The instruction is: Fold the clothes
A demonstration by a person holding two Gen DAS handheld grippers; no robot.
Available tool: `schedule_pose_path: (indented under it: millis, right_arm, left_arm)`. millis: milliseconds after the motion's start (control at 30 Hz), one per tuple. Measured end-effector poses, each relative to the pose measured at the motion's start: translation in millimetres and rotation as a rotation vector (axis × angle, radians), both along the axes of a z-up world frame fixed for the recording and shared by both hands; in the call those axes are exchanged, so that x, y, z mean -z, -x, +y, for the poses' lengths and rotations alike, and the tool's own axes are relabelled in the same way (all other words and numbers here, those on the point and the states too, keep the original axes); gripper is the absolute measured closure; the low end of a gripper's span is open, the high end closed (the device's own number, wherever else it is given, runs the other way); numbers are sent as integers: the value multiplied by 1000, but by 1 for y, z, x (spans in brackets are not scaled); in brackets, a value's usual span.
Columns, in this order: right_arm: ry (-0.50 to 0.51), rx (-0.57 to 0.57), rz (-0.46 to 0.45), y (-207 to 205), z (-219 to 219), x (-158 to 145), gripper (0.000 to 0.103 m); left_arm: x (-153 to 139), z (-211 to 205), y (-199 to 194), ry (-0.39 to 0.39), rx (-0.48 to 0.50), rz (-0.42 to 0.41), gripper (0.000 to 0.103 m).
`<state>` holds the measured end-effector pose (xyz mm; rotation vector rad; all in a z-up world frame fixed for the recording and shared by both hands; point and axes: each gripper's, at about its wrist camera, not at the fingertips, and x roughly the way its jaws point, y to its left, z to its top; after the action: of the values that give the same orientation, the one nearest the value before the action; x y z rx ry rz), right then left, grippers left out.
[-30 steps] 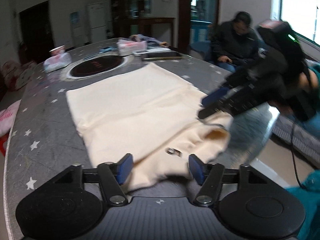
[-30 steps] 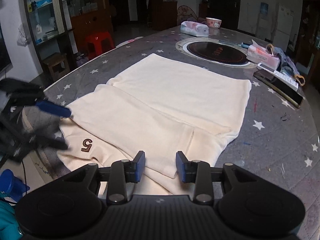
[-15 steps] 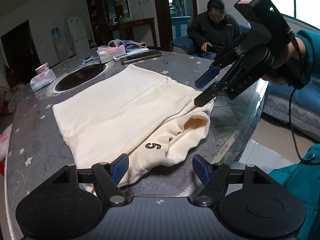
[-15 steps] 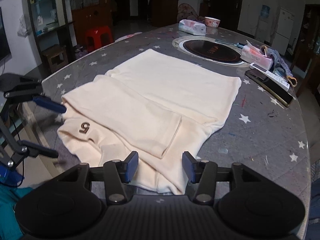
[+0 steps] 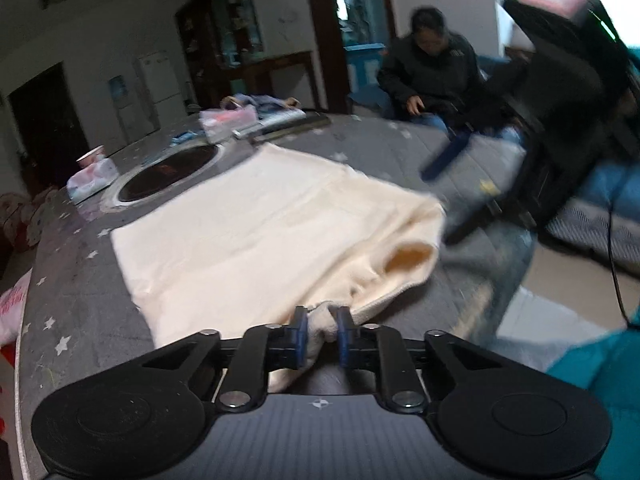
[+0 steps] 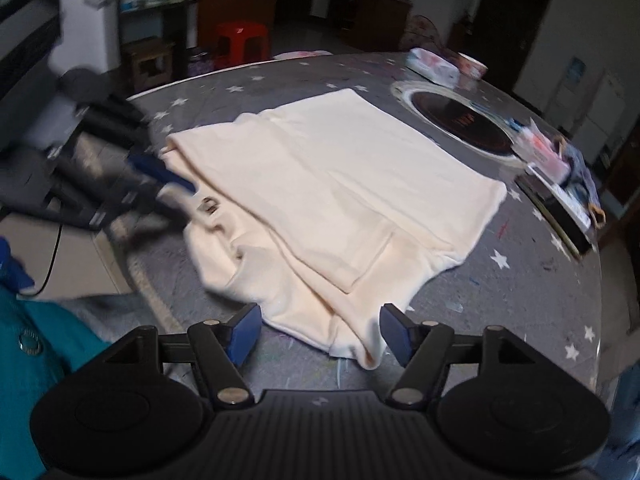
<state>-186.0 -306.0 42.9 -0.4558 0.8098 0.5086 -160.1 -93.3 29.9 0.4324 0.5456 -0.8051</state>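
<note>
Two grippers work the cream knit garment (image 6: 340, 184) lying beside the round black hob (image 6: 460, 128) on the bench: left gripper (image 5: 319, 330) pinches its collar, right gripper (image 6: 320, 330) gapes astride the hem and should clamp before lifting evenly.

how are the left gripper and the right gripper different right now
The left gripper is shut, pinching the near edge of the cream knit garment; the right gripper is open, holding nothing. The left grips by the neck opening; the right straddles a folded corner without touching it. Both have blue pads and black bodies.
</note>
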Motion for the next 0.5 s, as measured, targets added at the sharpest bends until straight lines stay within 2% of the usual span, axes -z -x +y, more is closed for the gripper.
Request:
schedule_pose_path:
  millis: [167,267,367,400,433,500]
  right_arm:
    - [28,-71,-59,4,15,5,32]
    - [18,-93,-80,-4,23,10,38]
    - [-7,-85,-89,-15,27,14,51]
    - [-16,-83,-80,-20,28,15,60]
    - [-29,-77,-66,-25,28,16,69]
    - [-73,-54,-17,-35,24,16,79]
  left_arm:
    - [-14,-1,-24,63,-35,32,88]
    - [-15,-3,-39,80,-49,62,88]
    - [-13,-4,-51,93,-65,96,88]
    - [-13,-3,-53,96,-70,106,88]
    - [-13,-2,-53,100,-68,116,85]
    - [-15,5,-50,110,-60,127,80]
